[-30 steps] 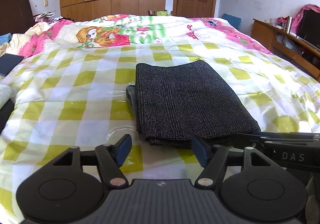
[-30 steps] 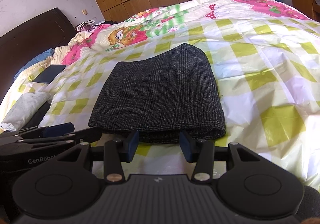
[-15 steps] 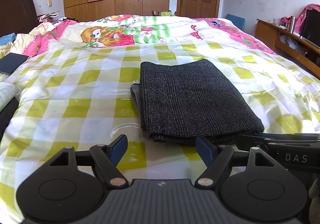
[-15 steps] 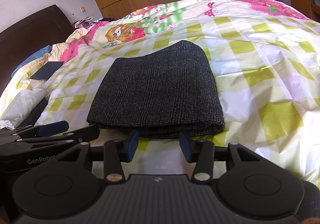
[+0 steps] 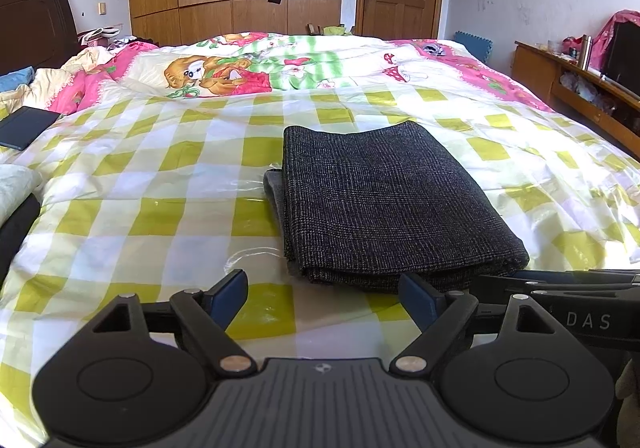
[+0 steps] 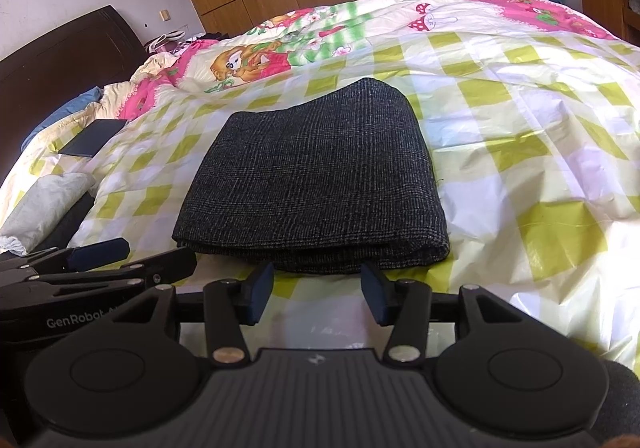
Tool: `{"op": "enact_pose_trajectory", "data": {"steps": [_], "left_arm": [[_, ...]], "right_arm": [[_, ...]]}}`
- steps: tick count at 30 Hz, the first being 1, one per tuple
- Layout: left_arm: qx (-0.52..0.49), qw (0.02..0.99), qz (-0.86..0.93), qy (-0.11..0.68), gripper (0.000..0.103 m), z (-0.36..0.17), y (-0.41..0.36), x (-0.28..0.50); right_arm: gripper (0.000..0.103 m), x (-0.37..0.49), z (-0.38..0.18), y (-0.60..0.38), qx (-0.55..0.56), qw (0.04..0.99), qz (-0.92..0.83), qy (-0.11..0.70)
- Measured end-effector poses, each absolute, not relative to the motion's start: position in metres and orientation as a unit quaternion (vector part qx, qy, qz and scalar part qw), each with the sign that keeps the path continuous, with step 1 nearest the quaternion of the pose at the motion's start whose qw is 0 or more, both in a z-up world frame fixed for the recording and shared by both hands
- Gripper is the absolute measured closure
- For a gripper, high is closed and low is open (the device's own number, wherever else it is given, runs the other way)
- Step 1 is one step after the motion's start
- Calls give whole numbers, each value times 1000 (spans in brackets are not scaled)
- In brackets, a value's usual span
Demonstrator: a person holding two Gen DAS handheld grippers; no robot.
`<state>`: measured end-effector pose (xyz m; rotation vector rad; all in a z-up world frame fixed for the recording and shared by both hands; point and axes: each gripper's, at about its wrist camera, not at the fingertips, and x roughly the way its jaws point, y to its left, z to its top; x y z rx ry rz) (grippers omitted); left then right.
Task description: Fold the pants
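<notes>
The folded dark pants [image 5: 384, 204] lie mid-frame on the yellow-checked plastic sheet [image 5: 160, 216] covering the bed. A flat dark tablet [image 5: 28, 124] sits at the far left edge, a grey bundle [image 6: 40, 208] at lower left of the right view, and a wooden side cabinet [image 5: 576, 92] at far right. The left gripper [image 5: 324, 296] and right gripper [image 6: 316, 288] hover just short of the pants' near edge, fingers apart, holding nothing. Bare sheet surrounds the pants.
</notes>
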<state>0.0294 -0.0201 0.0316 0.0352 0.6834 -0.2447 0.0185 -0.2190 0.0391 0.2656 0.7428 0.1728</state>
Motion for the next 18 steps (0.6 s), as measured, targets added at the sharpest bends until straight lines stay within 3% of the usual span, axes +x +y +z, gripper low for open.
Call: {"op": "enact_pose_trajectory", "data": {"steps": [18], "left_arm": [[13,940,-116,321,3,38,-10,38]], "right_arm": [[53,24,49,-230,139,927,72,340]]}}
